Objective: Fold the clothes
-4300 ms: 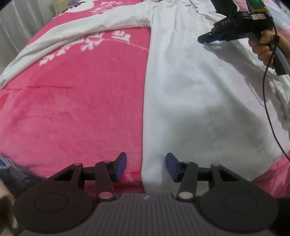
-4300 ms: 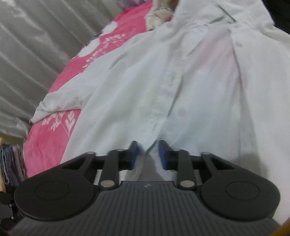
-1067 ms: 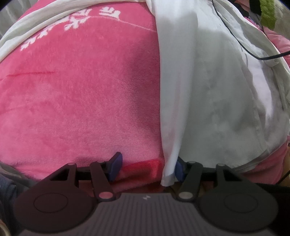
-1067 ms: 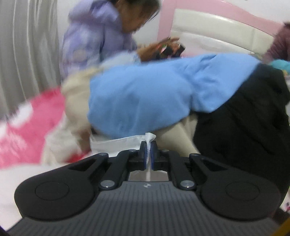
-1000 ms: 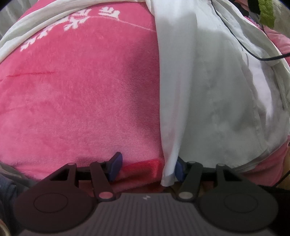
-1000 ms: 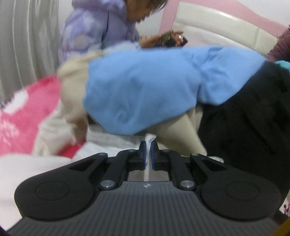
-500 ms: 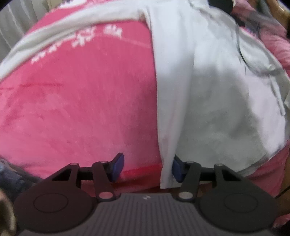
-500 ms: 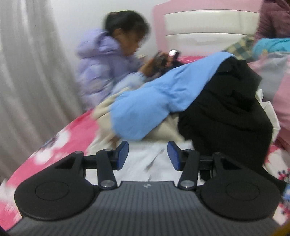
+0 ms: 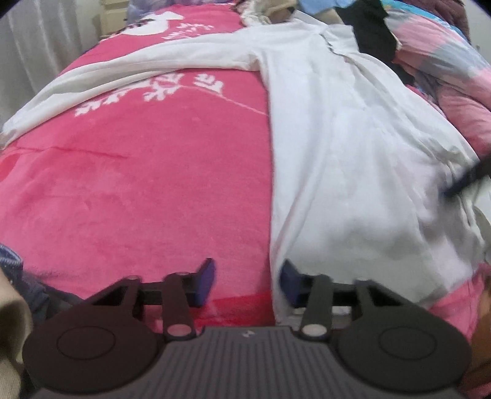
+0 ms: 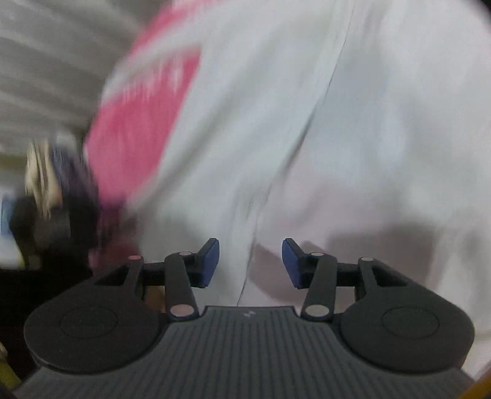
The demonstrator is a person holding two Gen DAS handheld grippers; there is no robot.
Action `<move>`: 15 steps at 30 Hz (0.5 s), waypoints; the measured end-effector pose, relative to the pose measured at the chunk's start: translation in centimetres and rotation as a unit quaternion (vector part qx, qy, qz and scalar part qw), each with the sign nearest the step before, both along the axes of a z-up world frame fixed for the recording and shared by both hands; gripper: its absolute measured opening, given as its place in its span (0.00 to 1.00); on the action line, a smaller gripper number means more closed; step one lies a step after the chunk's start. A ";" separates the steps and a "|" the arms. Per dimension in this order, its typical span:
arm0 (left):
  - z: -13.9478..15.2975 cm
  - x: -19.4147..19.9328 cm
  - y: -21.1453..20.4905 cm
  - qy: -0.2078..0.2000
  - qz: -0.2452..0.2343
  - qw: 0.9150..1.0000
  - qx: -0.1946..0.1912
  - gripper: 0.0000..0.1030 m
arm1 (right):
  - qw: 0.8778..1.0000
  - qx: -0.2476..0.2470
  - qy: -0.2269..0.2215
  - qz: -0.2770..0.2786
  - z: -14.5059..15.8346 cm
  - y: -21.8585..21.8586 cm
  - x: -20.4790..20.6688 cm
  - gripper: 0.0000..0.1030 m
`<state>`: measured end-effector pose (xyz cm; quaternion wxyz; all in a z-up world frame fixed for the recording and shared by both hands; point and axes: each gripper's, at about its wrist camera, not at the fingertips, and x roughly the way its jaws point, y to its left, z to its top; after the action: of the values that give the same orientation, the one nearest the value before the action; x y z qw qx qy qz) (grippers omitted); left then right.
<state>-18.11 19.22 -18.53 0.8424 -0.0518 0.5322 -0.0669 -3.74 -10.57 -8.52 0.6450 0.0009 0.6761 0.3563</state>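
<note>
Bed: a pink blanket with white lettering covers it and fills the left half of the left wrist view.
Shirt: a white shirt lies spread on the blanket, body down the right half of the frame, one long sleeve stretched across the upper left.
Clothes heap: a dark garment and other clothes sit at the top right, beyond the shirt's collar.
Left tool: the left tool is at the bottom centre, over the shirt's lower left edge; its jaws have just been closing yet stand apart, and the hem falls between them beside the right pad, no pinch visible.
Right tool: the right tool hangs over the shirt's front in a blurred view; jaws spread, a fold of cloth running up between them, nothing pinched.
</note>
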 end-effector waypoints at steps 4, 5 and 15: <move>-0.1 0.1 0.3 -0.005 -0.002 1.000 -0.013 0.35 | 1.000 0.002 0.021 0.019 -2.8 1.3 -3.7 0.43; -0.1 0.1 0.4 -0.006 -0.004 1.000 -0.014 0.35 | 0.999 -0.002 0.019 0.026 -3.2 1.6 -4.2 0.43; -0.8 -0.2 0.3 -0.003 -0.012 1.000 -0.018 0.35 | 0.999 -0.025 0.023 0.030 -5.1 2.1 -4.0 0.11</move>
<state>-18.31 19.55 -19.38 0.8418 -0.0604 0.5293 -0.0870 -7.78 -8.46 -13.59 0.6182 -0.0278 0.6989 0.3586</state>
